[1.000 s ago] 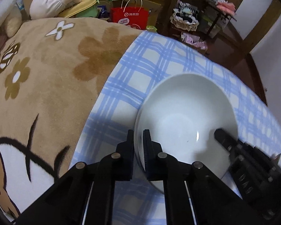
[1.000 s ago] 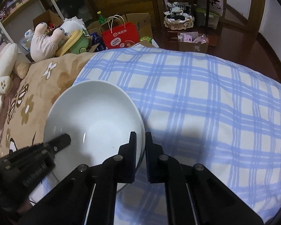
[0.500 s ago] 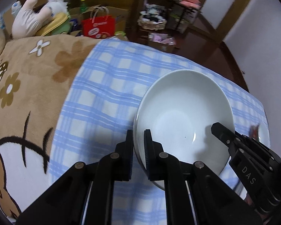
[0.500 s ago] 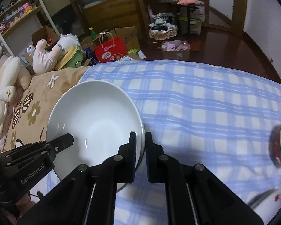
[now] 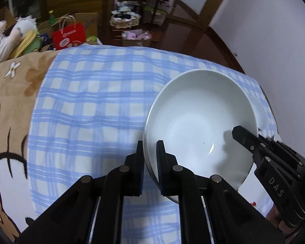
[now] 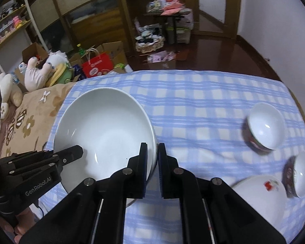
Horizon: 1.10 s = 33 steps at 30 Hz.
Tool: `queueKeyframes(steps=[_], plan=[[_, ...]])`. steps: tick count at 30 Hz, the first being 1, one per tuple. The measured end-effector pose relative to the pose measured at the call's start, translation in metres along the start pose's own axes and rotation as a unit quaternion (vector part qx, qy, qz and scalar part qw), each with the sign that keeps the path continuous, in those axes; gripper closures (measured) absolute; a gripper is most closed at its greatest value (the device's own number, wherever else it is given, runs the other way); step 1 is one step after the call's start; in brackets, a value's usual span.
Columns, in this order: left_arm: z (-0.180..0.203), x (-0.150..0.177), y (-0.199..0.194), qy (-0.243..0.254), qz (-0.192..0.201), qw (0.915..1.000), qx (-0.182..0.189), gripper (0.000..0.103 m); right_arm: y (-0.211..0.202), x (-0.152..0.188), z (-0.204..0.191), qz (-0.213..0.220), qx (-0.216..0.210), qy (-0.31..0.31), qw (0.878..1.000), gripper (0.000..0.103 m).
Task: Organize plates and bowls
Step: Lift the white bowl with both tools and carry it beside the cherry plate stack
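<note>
Two labels show — "DAS" on right gripper [image 5: 252,140], "GenRobot.AI" on left gripper [image 6: 71,154].

The large white bowl [image 5: 199,120] hides most of a plate [image 5: 261,111] behind it.

Both wrist views look steeply down, close — sharing the white bowl [image 5: 199,118] from opposite rims.

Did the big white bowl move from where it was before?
Yes. The big white bowl moved from the brown flower blanket toward the small bowls.
</note>
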<state>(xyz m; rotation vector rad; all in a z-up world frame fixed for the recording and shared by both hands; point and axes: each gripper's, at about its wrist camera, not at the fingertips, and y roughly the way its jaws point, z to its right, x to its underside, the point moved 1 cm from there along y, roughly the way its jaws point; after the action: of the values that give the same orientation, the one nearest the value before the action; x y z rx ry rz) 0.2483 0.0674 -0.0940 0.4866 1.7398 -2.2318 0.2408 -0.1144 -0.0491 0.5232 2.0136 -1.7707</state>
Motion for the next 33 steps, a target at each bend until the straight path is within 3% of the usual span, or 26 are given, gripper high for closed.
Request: queueKeyframes(steps=[7, 13, 23, 33], plan=[[0.033, 0.015, 0.008, 0.032, -0.021, 0.9991, 0.018, 0.092, -0.015, 0.019, 0.029, -0.002, 0.021, 0.021, 1.000, 0.092], [0.057, 0.029, 0.022, 0.064, -0.042, 0.9971, 0.010, 0.092, -0.014, 0.036, 0.047, -0.014, 0.035, 0.039, 0.999, 0.092], [0.065, 0.033, 0.039, 0.074, -0.069, 0.9946, 0.020, 0.092, -0.001, 0.055, 0.065, -0.036, 0.032, 0.056, 0.997, 0.092], [0.073, 0.034, 0.061, 0.086, -0.095, 0.9918, 0.009, 0.092, 0.017, 0.064, 0.080, -0.057, 0.030, 0.075, 0.995, 0.092]])
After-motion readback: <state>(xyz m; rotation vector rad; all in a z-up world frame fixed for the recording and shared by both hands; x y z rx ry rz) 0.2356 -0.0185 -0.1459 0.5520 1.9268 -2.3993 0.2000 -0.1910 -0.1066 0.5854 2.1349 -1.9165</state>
